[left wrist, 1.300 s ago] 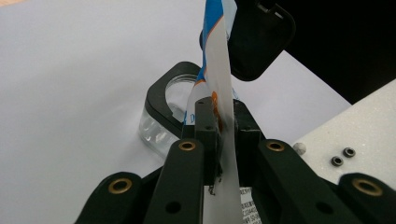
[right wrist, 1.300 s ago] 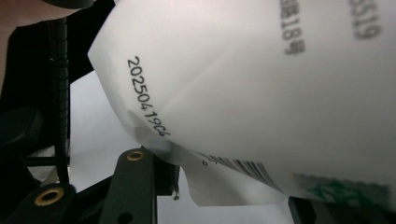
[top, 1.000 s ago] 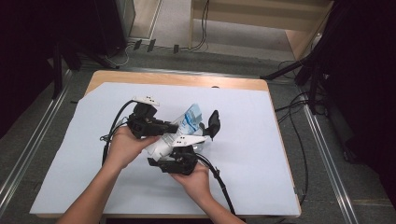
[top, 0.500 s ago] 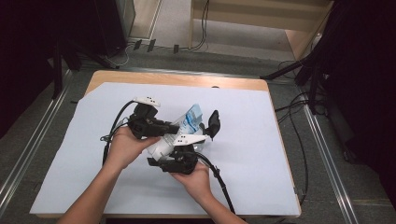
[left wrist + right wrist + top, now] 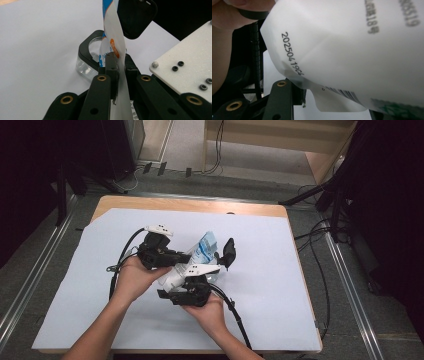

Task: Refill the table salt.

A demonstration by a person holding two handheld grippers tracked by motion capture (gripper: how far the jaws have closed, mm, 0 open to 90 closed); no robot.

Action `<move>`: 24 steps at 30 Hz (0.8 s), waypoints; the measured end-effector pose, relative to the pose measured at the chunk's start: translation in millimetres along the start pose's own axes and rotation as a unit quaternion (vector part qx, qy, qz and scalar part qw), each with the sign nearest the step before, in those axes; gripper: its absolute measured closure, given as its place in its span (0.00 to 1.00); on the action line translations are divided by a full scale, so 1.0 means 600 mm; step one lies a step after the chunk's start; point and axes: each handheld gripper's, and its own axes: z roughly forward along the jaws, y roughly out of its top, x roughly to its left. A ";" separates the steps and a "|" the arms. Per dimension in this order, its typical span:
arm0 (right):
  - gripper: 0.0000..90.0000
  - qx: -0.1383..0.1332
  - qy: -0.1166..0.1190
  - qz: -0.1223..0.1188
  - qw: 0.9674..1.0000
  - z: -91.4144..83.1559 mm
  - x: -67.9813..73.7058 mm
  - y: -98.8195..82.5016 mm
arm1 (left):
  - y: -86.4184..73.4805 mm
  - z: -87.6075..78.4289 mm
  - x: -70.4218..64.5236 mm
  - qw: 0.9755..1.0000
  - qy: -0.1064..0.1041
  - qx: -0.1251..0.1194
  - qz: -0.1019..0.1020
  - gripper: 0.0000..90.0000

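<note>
Item one: the pouch (image 5: 201, 251), white with blue print, held up over the middle of the white sheet (image 5: 280, 285) that covers the wooden table (image 5: 190, 205). In the left gripper view its thin edge (image 5: 117, 62) runs upright between your own jaws.

Item two: your left gripper (image 5: 172, 257). Its jaws have just been closing and now stand clamped together on the pouch edge, the film pinched flat between the pads.

Item three: your right gripper (image 5: 220, 257), held just beside the left one, its white plate (image 5: 199, 269) on top. In the right gripper view the pouch's printed back (image 5: 352, 50) hangs close before the camera and covers the jaw tips; you cannot tell from it whether the pads press the film.

Item four: a small clear glass jar (image 5: 90, 60) in a black surround, standing on the sheet directly behind the pouch and just beyond your left jaws.

Item five: cables (image 5: 235, 315) trailing from both grippers across the sheet toward you. Dark stands and floor cables (image 5: 320, 240) lie to the right of the table, well apart from your hands.
</note>
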 end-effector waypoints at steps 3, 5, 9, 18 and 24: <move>0.66 -0.003 0.001 0.003 1.000 -0.003 -0.001 0.001 | 0.001 -0.002 0.000 1.000 -0.008 -0.003 0.003 0.95; 0.66 -0.006 0.003 0.005 1.000 -0.004 -0.001 0.001 | 0.001 -0.004 0.001 1.000 -0.012 -0.003 0.003 0.93; 0.66 -0.015 0.015 0.019 1.000 -0.007 -0.003 0.002 | 0.000 -0.006 0.003 1.000 -0.016 -0.005 0.005 0.90; 0.66 -0.021 0.030 0.027 0.999 -0.008 -0.004 0.004 | 0.001 -0.009 0.003 1.000 -0.018 -0.004 0.002 0.86; 0.65 -0.019 0.024 0.021 0.999 -0.006 -0.002 0.005 | -0.001 -0.008 0.000 1.000 -0.006 -0.003 0.007 0.95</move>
